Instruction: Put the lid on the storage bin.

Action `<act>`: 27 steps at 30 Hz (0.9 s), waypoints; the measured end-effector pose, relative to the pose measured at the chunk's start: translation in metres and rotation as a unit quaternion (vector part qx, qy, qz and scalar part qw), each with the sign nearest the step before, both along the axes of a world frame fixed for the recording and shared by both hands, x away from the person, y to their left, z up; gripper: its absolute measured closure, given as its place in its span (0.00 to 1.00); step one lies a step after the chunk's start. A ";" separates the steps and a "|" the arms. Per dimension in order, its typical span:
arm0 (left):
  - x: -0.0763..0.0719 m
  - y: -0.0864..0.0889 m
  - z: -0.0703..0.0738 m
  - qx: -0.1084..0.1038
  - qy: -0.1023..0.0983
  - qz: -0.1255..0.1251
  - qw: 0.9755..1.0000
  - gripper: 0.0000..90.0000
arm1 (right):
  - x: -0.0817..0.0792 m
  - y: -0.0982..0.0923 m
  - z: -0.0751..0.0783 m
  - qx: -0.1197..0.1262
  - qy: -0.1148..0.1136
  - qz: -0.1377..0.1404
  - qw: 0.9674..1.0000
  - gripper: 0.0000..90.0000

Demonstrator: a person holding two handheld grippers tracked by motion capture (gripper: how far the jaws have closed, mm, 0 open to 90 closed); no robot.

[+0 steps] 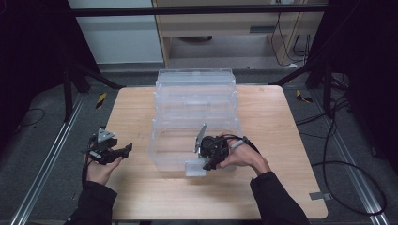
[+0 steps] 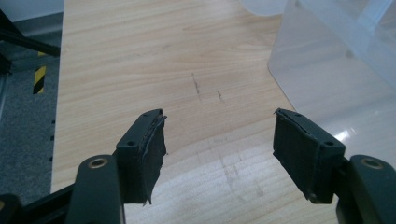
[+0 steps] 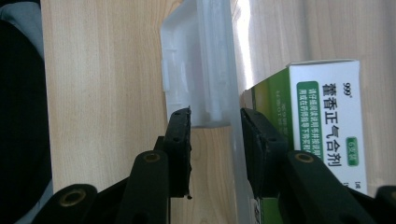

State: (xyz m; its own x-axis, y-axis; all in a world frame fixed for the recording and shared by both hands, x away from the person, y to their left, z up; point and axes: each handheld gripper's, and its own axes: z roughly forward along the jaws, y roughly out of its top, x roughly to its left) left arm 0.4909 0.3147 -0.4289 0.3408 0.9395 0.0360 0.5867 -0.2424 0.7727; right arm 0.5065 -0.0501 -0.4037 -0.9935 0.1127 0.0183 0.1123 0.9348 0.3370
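A clear plastic storage box point(image 1: 195, 112) stands in the middle of the wooden table point(image 1: 131, 108). A whitish latch flap point(image 1: 195, 168) hangs on its near wall. My right gripper point(image 1: 210, 161) sits at that wall, pointing left along it. In the right gripper view its jaws point(image 3: 215, 116) straddle the latch flap point(image 3: 201, 70) and the clear wall point(image 3: 236, 154): one pad is outside on the flap, the other inside the box. A green and white medicine carton point(image 3: 327, 121) lies inside. My left gripper point(image 1: 123, 151) rests left of the box, open and empty point(image 2: 219, 126).
The box's clear side point(image 2: 336, 70) lies to the right of my left gripper, with bare wood between them. Black frame legs, floor rails and cables point(image 1: 342, 164) surround the table. A cabinet point(image 1: 225, 28) stands beyond the far edge.
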 end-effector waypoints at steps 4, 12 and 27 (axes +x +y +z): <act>0.004 0.002 0.012 -0.008 -0.014 -0.008 1.000 0.38 | 0.000 0.001 0.000 -0.003 0.003 -0.003 1.000 0.73; 0.013 -0.002 0.035 -0.003 -0.030 -0.038 0.999 0.38 | 0.000 0.001 0.000 -0.005 0.004 -0.004 1.000 0.73; 0.036 -0.035 0.079 0.017 -0.042 -0.128 0.991 0.40 | 0.000 0.000 0.000 -0.001 0.000 -0.002 1.000 0.73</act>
